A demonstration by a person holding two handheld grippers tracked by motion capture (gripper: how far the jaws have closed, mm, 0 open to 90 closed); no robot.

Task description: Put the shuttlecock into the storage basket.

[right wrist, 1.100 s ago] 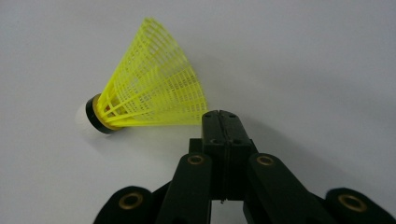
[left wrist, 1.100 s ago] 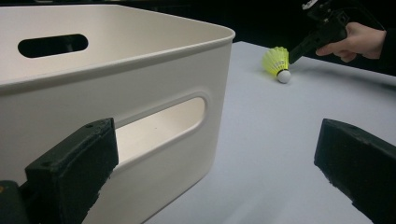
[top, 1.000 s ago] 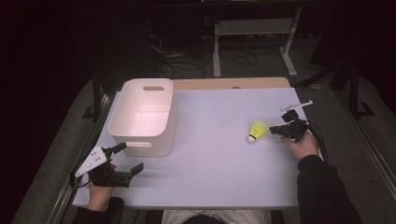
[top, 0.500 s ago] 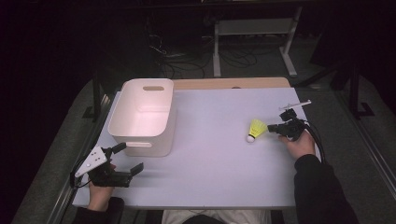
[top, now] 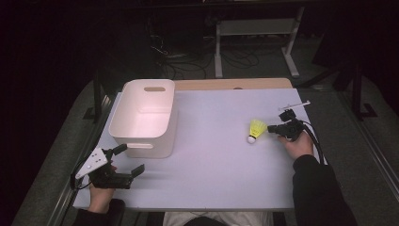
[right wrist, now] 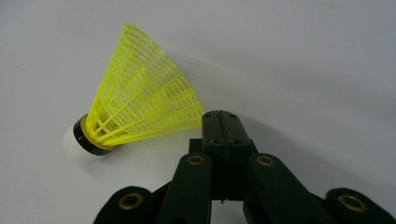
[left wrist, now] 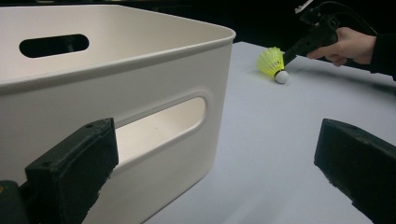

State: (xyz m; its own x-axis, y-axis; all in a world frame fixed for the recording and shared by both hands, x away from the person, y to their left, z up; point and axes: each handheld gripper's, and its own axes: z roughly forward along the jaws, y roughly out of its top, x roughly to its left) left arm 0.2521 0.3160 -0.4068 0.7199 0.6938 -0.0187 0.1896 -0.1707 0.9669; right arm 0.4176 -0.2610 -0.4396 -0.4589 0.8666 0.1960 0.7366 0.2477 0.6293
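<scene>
1. Shuttlecock first: yellow plastic mesh shuttlecock (right wrist: 135,112) is lying on its side on the white tabletop (top: 211,155), well apart from the white plastic bin (top: 143,117).
2. Right gripper (right wrist: 220,122) is sitting clenched, empty, tips nudging the skirt, probably lining up.
3. Left gripper (left wrist: 219,172) is waiting released beside the bin.

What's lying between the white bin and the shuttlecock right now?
Nothing: in the high view, bare table runs from the white bin to the shuttlecock. The left gripper view shows the same bare stretch.
</scene>
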